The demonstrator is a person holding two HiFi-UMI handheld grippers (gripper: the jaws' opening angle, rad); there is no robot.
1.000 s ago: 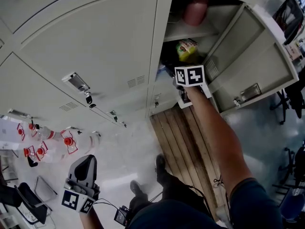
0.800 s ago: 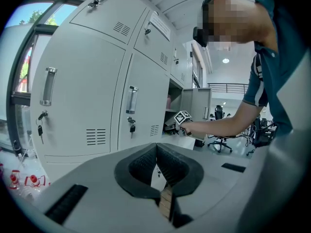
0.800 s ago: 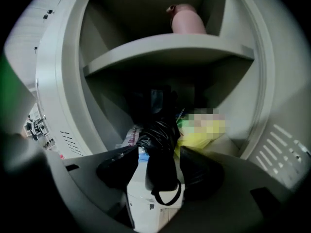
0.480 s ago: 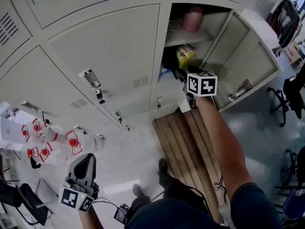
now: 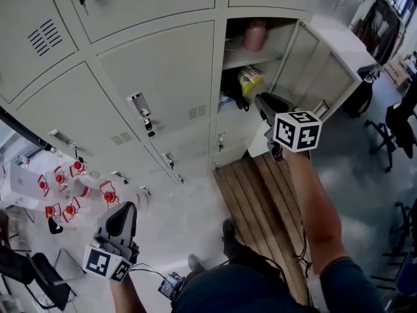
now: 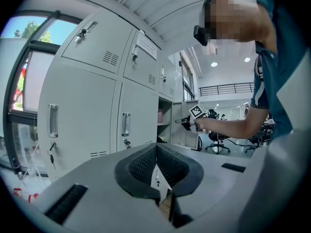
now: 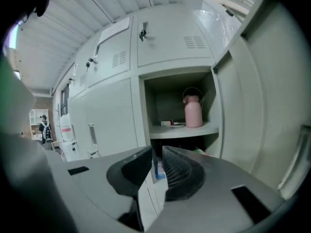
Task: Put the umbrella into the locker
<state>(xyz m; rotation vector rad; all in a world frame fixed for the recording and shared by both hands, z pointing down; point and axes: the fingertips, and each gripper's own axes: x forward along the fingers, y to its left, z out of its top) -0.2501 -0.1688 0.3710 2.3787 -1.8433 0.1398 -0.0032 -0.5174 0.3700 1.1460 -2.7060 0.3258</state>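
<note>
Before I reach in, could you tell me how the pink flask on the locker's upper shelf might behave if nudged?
The pink flask stands upright, taller than wide, so a high push would probably tip it. Its smooth, rigid-looking body may slide on the shelf. Its loop handle likely gives the safest hold.

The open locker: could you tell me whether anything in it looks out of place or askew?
Nothing stands out: the pink flask stands upright on its shelf, and the door stands open.
</note>
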